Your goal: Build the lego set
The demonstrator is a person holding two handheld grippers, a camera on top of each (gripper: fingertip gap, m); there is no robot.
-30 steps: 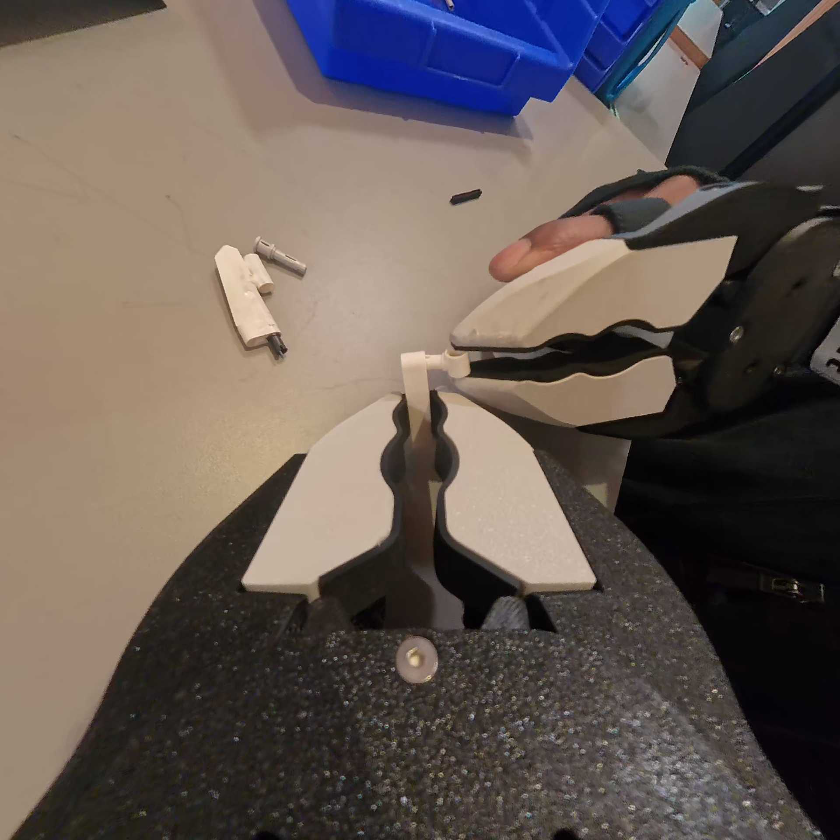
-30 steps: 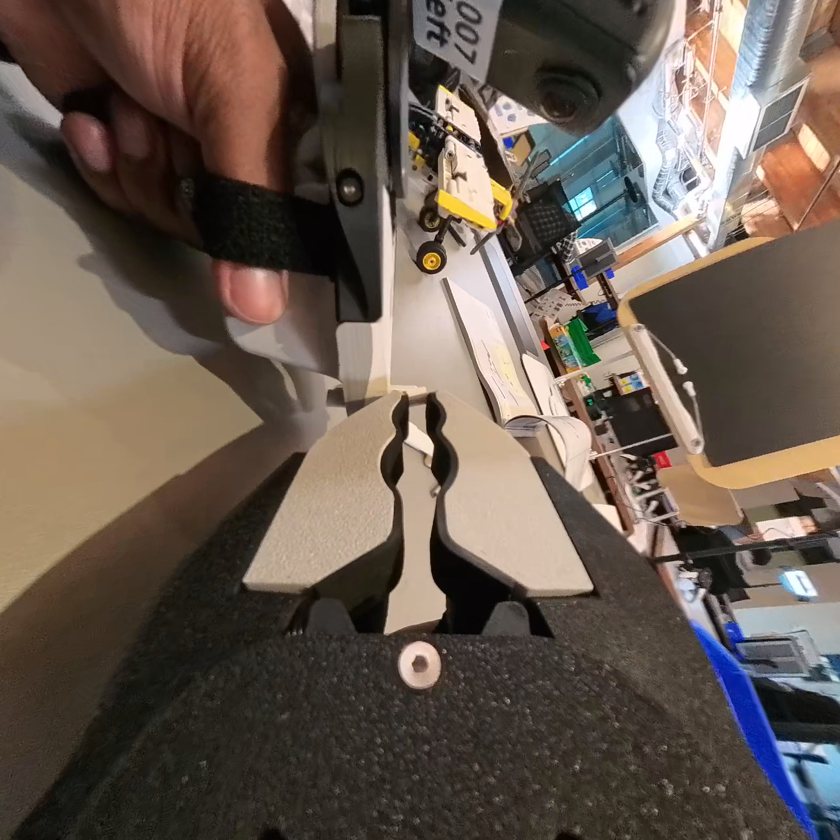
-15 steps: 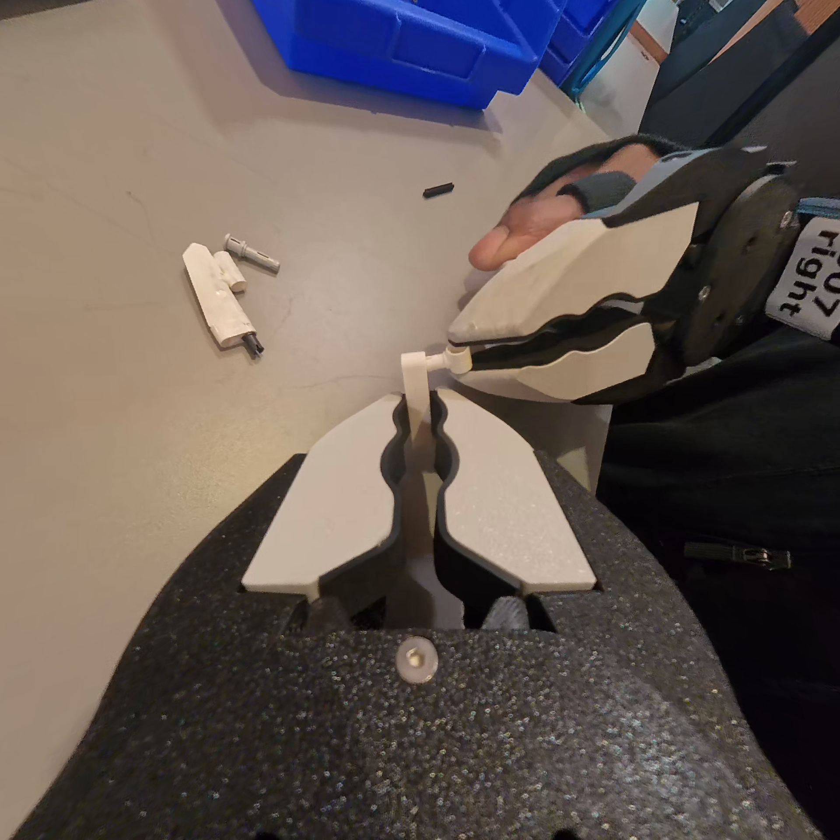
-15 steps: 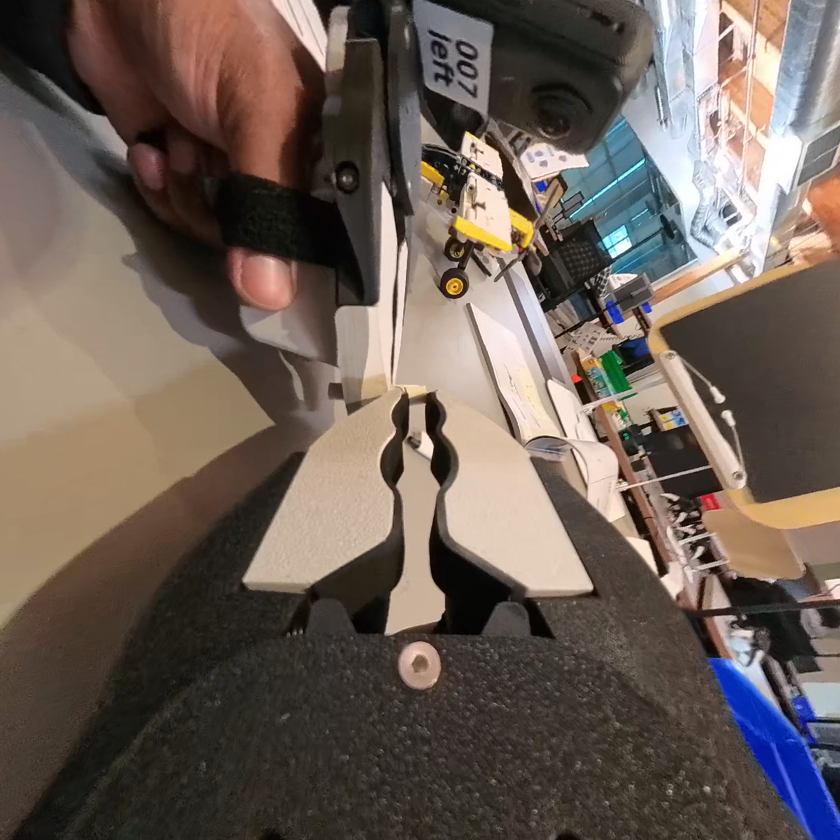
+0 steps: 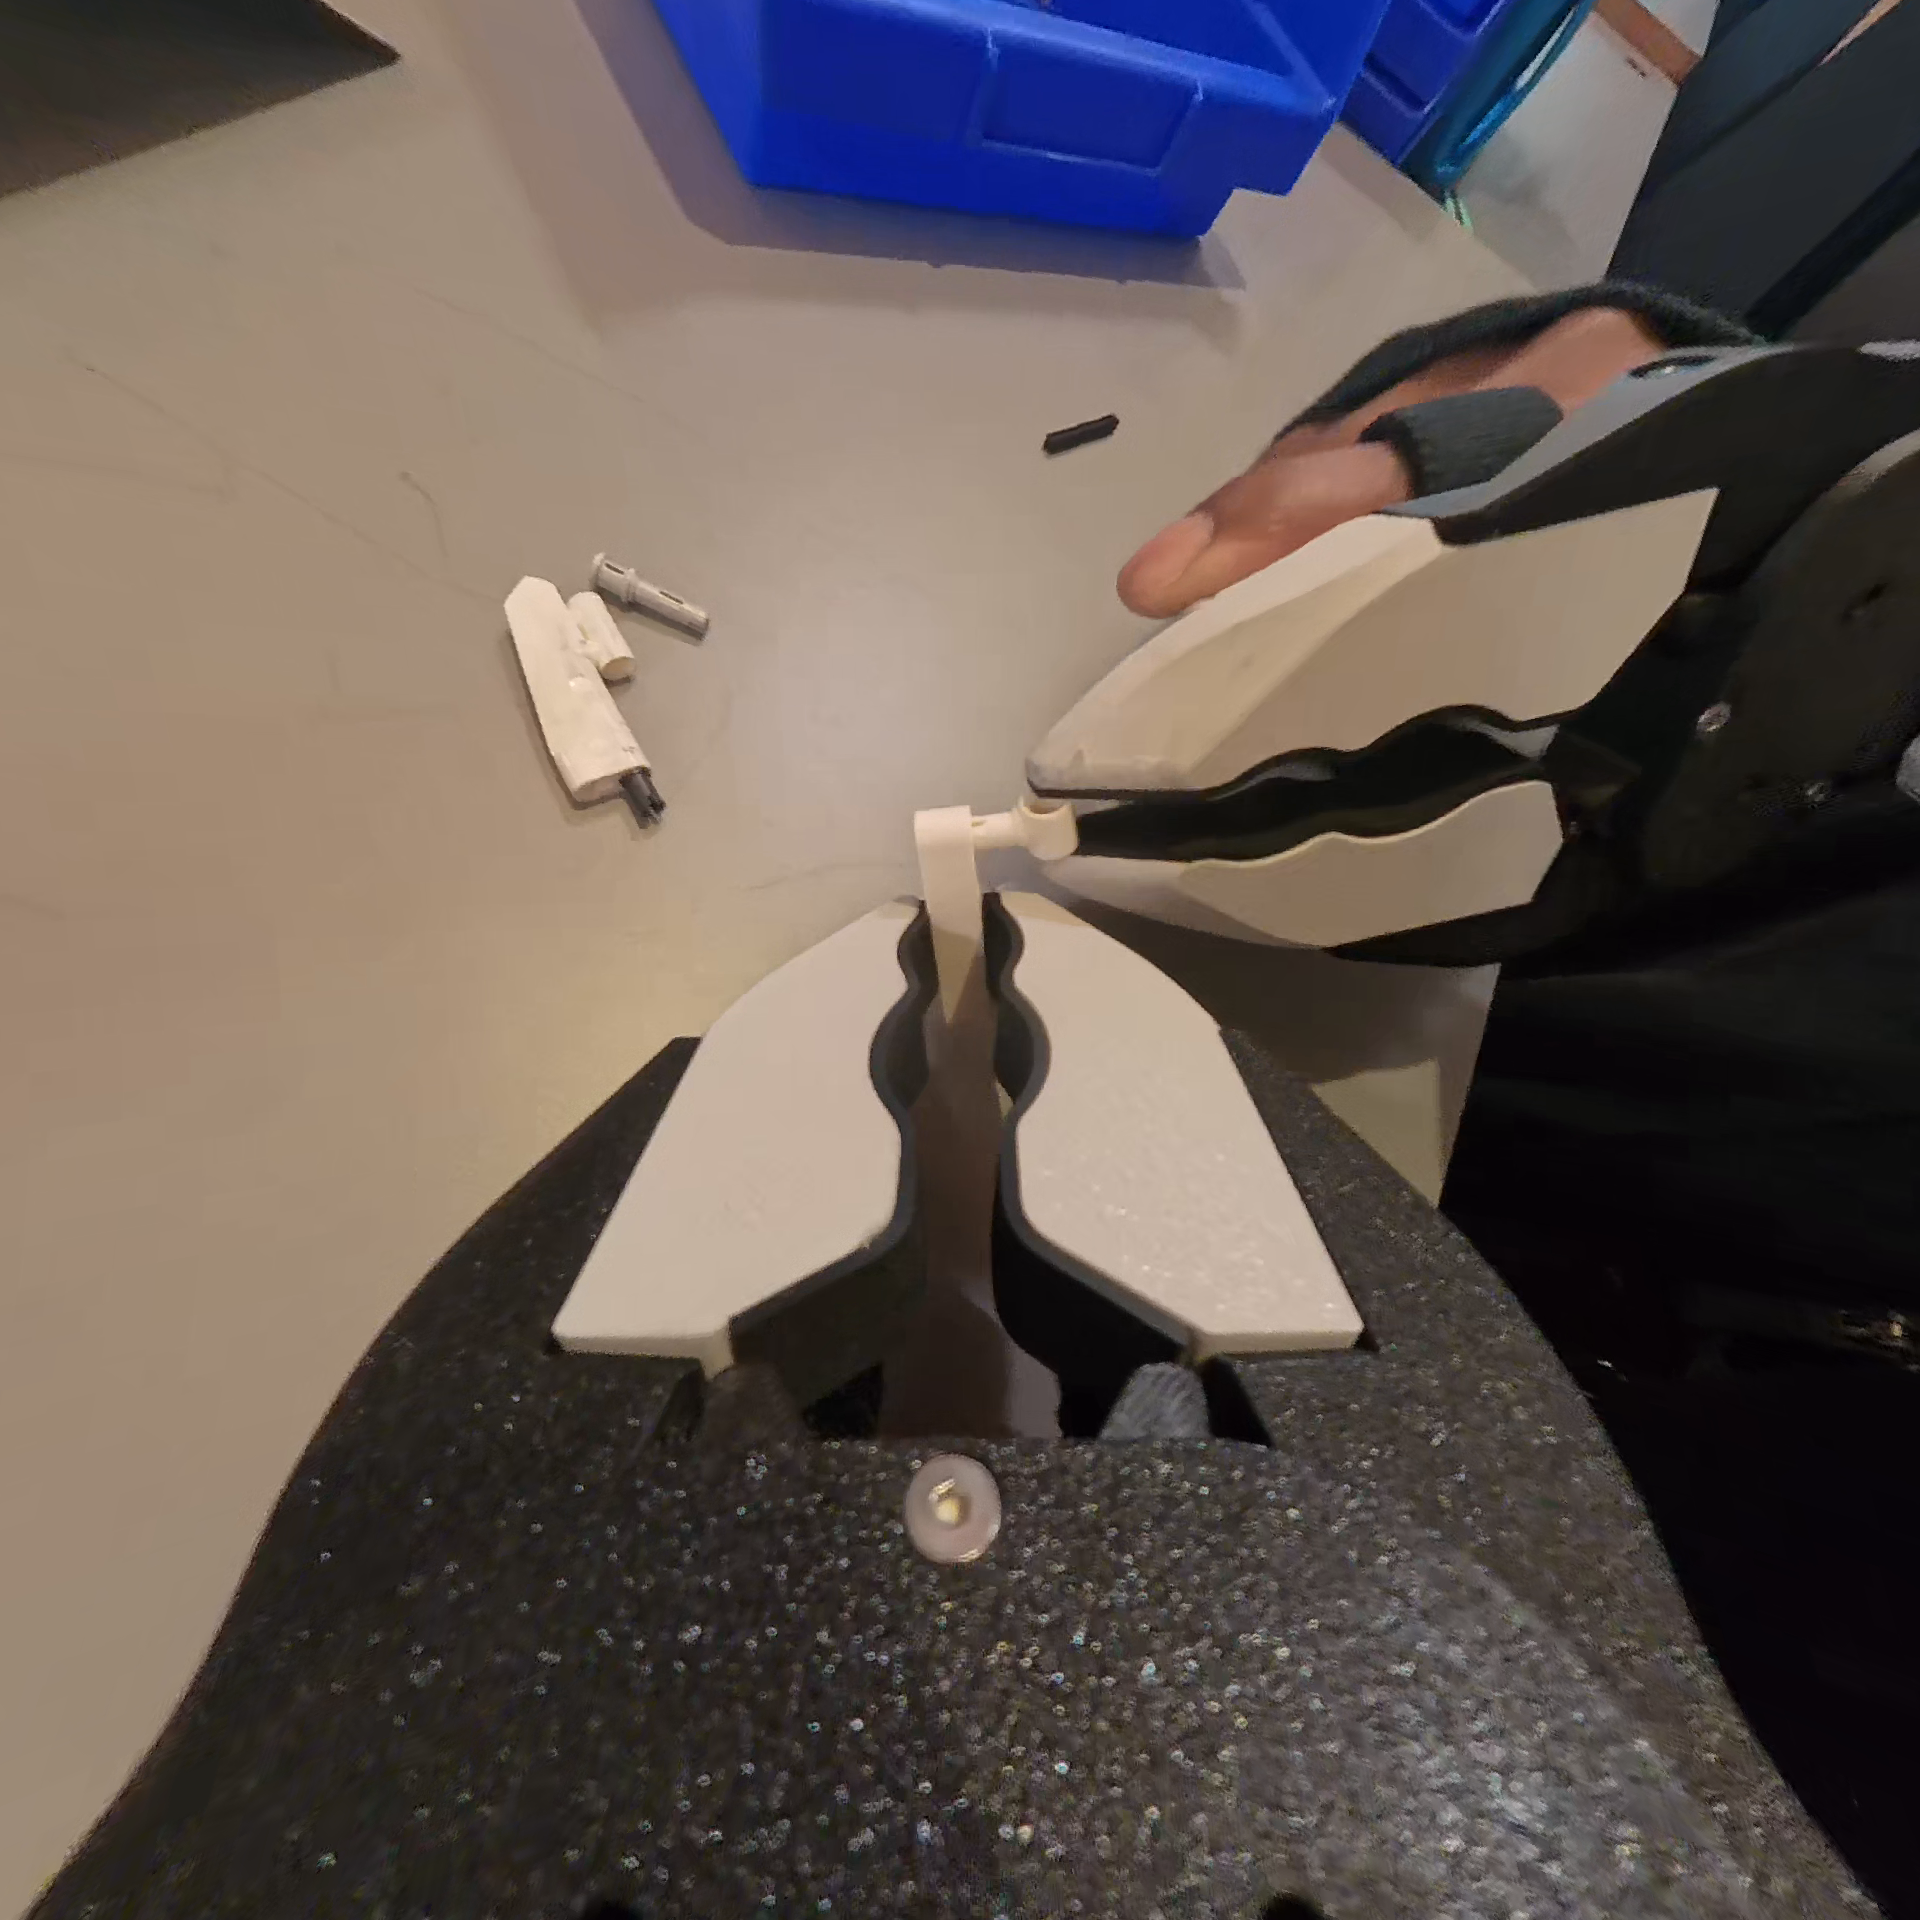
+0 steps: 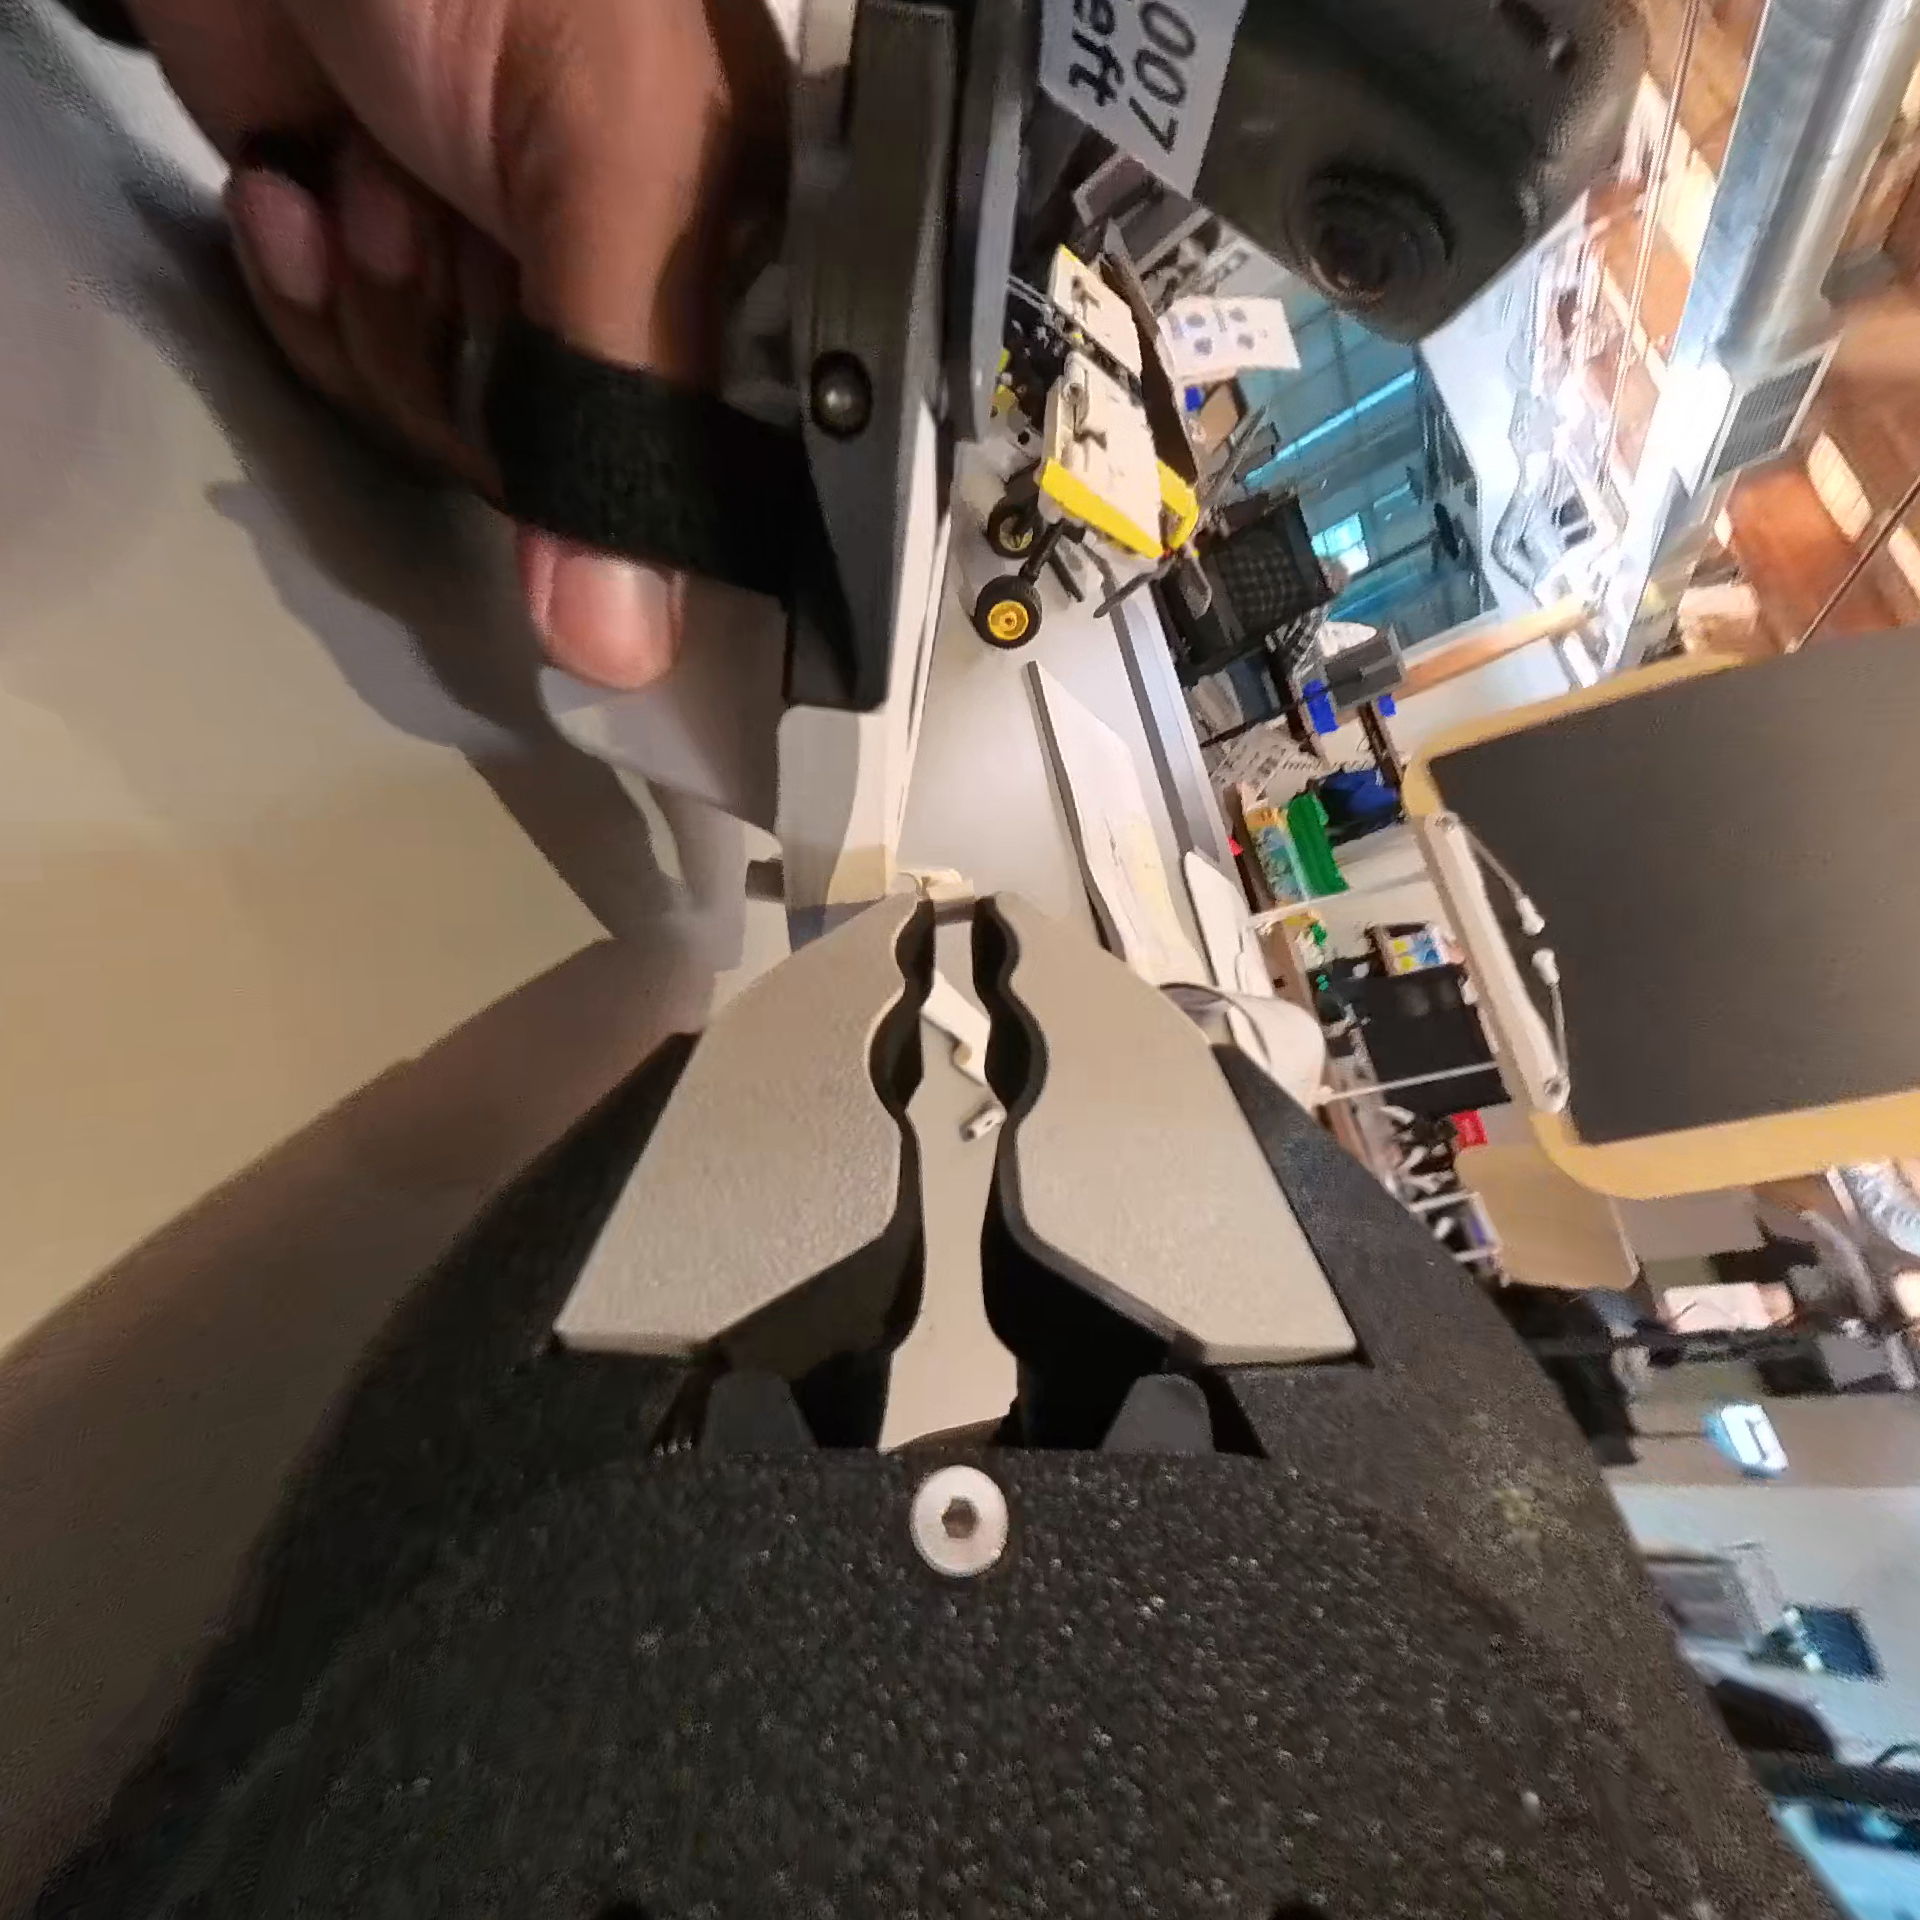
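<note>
In the left wrist view my left gripper (image 5: 954, 920) is shut on a thin white beam (image 5: 948, 883) that stands up between its fingertips. A small white connector (image 5: 1023, 829) sticks out sideways from the beam's top end. My right gripper (image 5: 1062, 823) comes in from the right, held by a gloved hand (image 5: 1299, 488), and is shut on the connector's ring end. In the right wrist view my right gripper (image 6: 954, 914) has the connector (image 6: 940, 885) at its tips, right against the left gripper's fingers (image 6: 831, 831).
On the grey table (image 5: 312, 416) lie a white part (image 5: 577, 696) with a black pin end, a grey pin (image 5: 649, 594) and a small black piece (image 5: 1081, 433). Blue bins (image 5: 987, 104) stand at the back. A yellow and white wheeled model (image 6: 1091, 488) stands farther off. My left and right fingertips are right by each other. Both grippers' tips are roughly 20 centimeters from the small black piece (image 5: 1081, 433).
Both grippers keep their hold on the joined beam and connector. The pair has shifted a little over the table; the grasps look the same.
</note>
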